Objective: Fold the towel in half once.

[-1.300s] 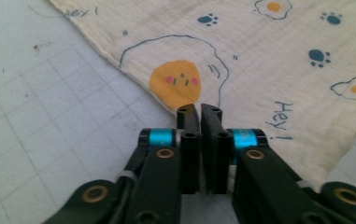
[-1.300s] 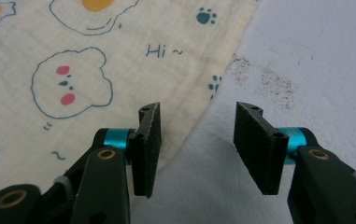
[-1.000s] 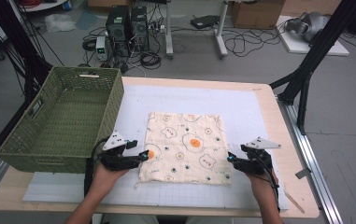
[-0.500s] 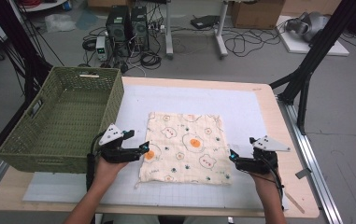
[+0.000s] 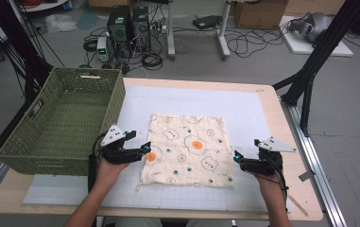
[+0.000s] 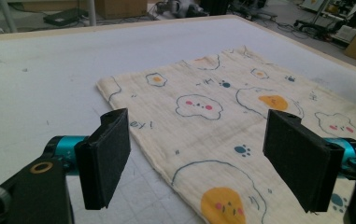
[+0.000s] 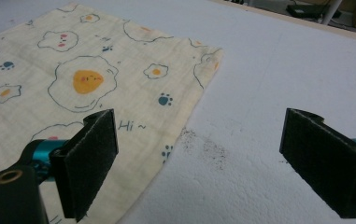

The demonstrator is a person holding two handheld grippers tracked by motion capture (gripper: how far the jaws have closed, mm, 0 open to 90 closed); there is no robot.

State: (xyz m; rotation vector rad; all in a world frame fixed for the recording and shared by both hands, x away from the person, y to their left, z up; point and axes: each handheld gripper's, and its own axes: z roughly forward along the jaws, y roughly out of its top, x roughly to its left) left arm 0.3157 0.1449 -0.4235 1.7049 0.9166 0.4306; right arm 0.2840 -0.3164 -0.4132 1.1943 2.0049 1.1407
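High view: cloth flat (unheld)

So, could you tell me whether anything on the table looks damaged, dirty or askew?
A patch of dark speckled smudges marks the white mat just beside the edge of the cream egg-and-bear printed cloth. The cloth itself lies flat, only slightly skewed.

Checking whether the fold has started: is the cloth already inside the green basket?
No, the cloth lies spread flat on the table, beside the green basket.
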